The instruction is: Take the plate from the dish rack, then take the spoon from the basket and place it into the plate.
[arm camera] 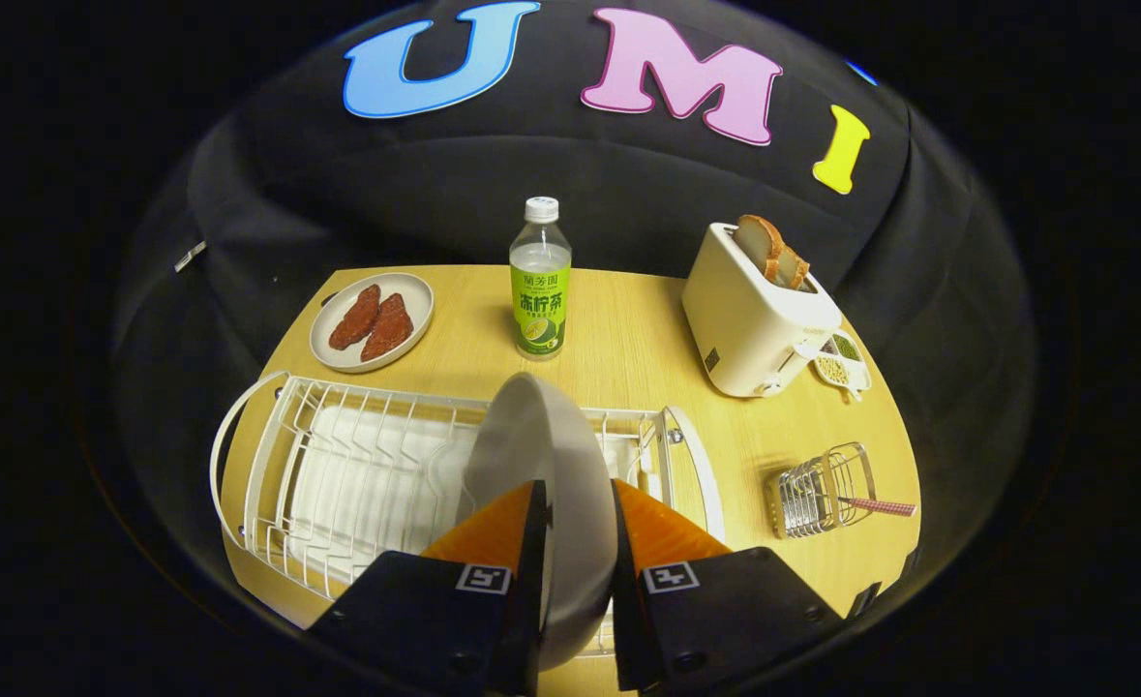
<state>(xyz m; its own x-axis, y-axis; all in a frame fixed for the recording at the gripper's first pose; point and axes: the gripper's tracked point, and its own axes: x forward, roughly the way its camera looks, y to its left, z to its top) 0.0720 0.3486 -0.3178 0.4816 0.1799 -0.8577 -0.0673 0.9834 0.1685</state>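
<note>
plate (541, 455) clamped edge-on between gripper (580, 513) fingers

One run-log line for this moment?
claw: shut on plate | plate: upright, over rack | spoon: in basket | next: set plate down

One white wire dish rack (338, 474), one pale grey round plate (541, 455) pinched between the two orange fingers (493, 532) of one gripper (580, 523), one green-labelled clear plastic bottle (539, 281), one cream toaster (754, 319) with two bread slices (771, 250), one small metal wire basket (822, 489), one beige plate with two brown meat pieces (372, 321), one small divided dish (843, 363)
</note>
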